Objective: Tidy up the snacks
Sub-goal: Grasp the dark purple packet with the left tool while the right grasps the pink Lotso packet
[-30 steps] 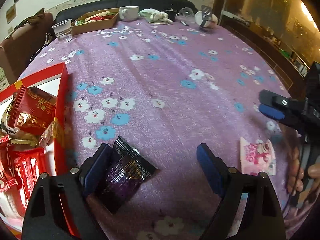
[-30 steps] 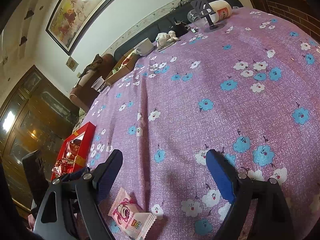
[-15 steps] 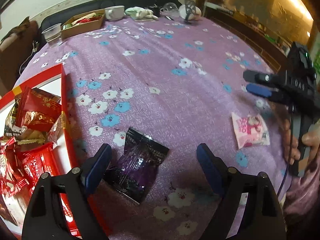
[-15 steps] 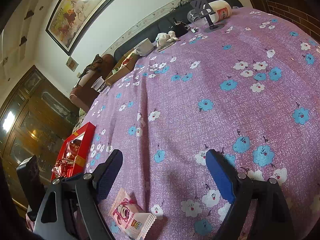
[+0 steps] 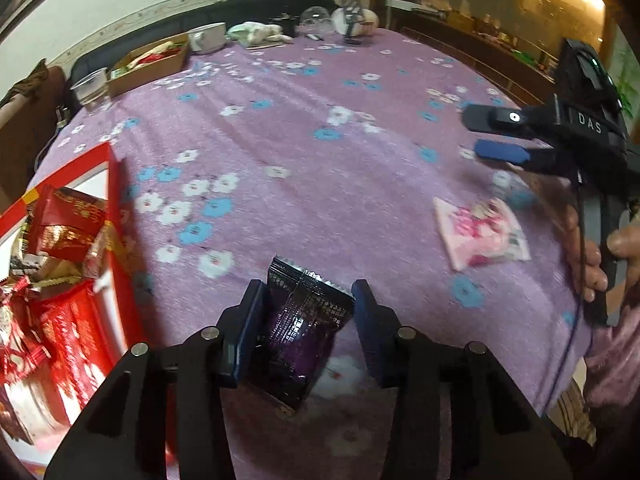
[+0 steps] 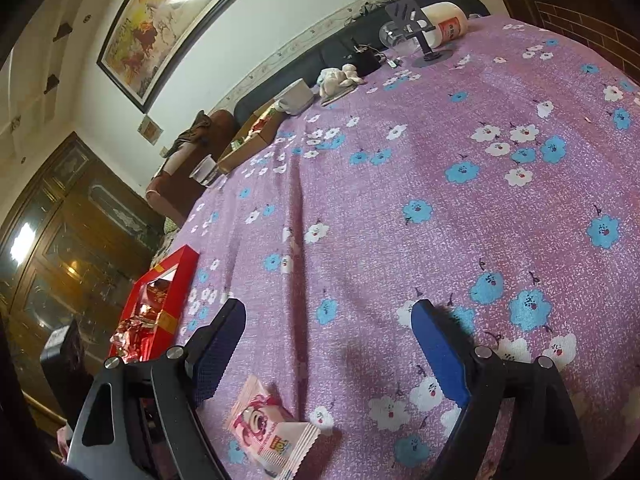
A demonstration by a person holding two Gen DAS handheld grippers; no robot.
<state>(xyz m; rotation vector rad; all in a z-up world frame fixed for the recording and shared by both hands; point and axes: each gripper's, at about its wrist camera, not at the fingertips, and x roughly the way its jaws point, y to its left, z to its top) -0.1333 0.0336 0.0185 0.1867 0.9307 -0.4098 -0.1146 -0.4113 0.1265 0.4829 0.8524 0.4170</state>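
My left gripper (image 5: 306,312) is shut on a dark purple snack packet (image 5: 304,324) that lies on the purple flowered tablecloth (image 5: 304,160). A red box (image 5: 120,240) full of red snack packets stands just to its left; the box also shows in the right wrist view (image 6: 168,300). A pink snack packet (image 5: 480,232) lies on the cloth to the right. In the right wrist view my right gripper (image 6: 326,356) is open and empty, with the pink packet (image 6: 272,432) just below its left finger. The right gripper also shows in the left wrist view (image 5: 492,136).
At the far edge stand a brown cardboard tray of snacks (image 5: 150,62), a clear plastic cup (image 5: 90,90), a white bowl (image 5: 208,38), a soft toy (image 5: 256,34), a phone stand (image 5: 352,24) and a white bottle (image 6: 448,20). A dark sofa runs behind the table.
My left gripper has moved right and forward over the purple packet and closed its fingers on it. The right gripper has stayed open and barely moved.
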